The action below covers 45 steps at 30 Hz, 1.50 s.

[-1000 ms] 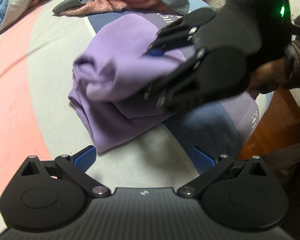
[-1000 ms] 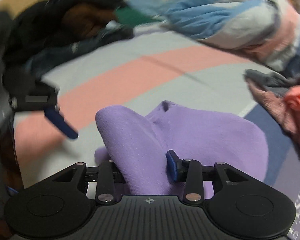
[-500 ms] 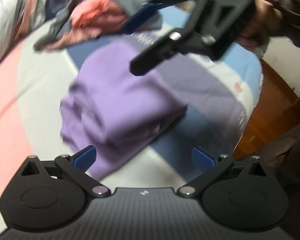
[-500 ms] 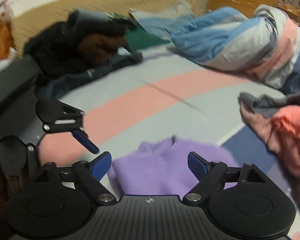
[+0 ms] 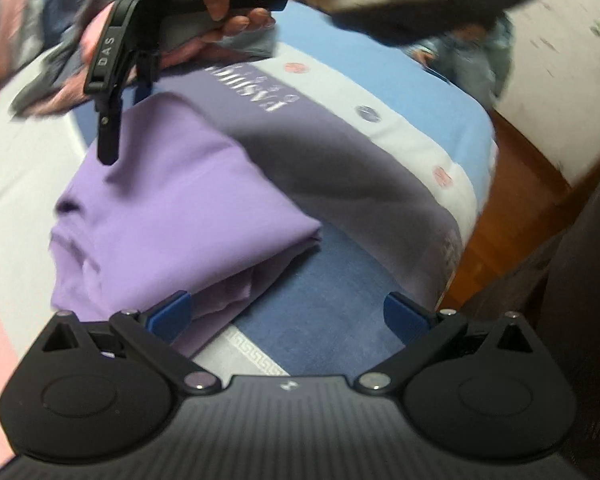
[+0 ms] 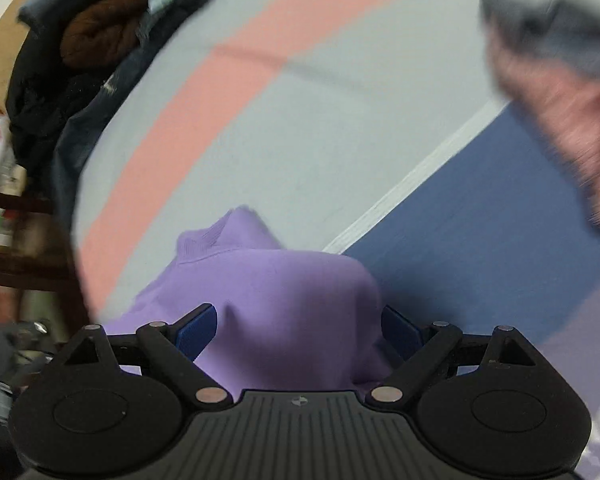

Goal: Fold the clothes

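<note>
A purple garment (image 5: 172, 208) lies folded on the striped bed sheet (image 5: 340, 152). My left gripper (image 5: 286, 316) hangs open over its near corner, its left pad by the fold's edge and nothing between the pads. A hand holds my right gripper (image 5: 124, 120) above the garment's far edge, pointing steeply down. In the right wrist view the purple garment (image 6: 280, 300) bulges up between the wide jaws of the right gripper (image 6: 300, 328). These jaws are opening and the blue pads (image 6: 196, 328) do not press the cloth.
A heap of pink and grey clothes (image 5: 52, 80) lies past the garment, blurred in the right wrist view (image 6: 560, 80). Dark clothes (image 6: 80, 60) are piled at the bed's far side. The bed's edge drops to a wooden floor (image 5: 520, 220) on the right.
My right gripper let go of the purple fold, opened wide and swung across to the garment's far side. The garment now lies flatter. My left gripper shifted a little.
</note>
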Motion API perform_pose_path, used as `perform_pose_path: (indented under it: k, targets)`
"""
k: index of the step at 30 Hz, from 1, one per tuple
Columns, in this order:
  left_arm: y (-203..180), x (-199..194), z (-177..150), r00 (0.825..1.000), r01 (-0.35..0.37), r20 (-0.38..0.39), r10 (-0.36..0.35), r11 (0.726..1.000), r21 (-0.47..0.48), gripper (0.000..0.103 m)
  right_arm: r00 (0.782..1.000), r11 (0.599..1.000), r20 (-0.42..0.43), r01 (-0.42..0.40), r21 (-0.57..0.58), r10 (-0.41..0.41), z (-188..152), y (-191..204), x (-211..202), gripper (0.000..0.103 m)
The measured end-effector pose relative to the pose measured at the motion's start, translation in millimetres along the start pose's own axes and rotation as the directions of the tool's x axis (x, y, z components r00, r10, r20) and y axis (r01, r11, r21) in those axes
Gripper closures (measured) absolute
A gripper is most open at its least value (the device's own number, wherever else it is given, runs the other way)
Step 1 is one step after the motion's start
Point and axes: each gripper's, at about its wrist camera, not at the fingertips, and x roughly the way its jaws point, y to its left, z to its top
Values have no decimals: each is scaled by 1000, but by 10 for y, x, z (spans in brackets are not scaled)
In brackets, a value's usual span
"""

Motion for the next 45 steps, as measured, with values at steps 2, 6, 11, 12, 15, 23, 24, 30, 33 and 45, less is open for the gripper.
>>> perform_pose_path:
  k: [2,6,11,12,15,23,24,30,33,45]
  targets:
    - [81,23,-47,1000,-18,-7,17,999,-50,0,998,999,-49,-41,-9,41,141,-31,130,14]
    - [161,26,-154,999,-42,-26,40,993,-107,0,988,977,-102,-131,-168,115,248,241,181,31]
    - [154,38,-262,998,-58,-38,53,984,-167,0,963,848,-196,-255,-464,183,87,856,-60,50]
    - [144,39,-279,998,-59,-38,54,982,-178,0,954,813,-234,-286,-508,189,41,979,-109,60]
    - [95,75,-326,998,-55,-41,48,976,-209,0,915,733,-342,-381,-563,213,-40,1237,-208,65]
    - [-28,215,-328,998,-50,-41,41,966,-254,0,799,681,-552,-542,-492,238,121,1399,3,67]
    - [-25,229,-321,998,-52,-38,44,963,-264,0,830,683,-507,-509,-523,231,220,1397,40,68]
    - [-12,199,-221,998,-69,-22,65,958,-278,0,982,791,-166,-168,-589,85,739,1225,448,67]
    - [-13,112,-194,998,-59,10,64,957,-286,0,999,864,19,-34,-503,50,736,1087,309,54]
    - [-85,262,-184,999,-29,-37,21,972,-233,0,990,934,88,-76,-349,113,-114,332,-61,3]
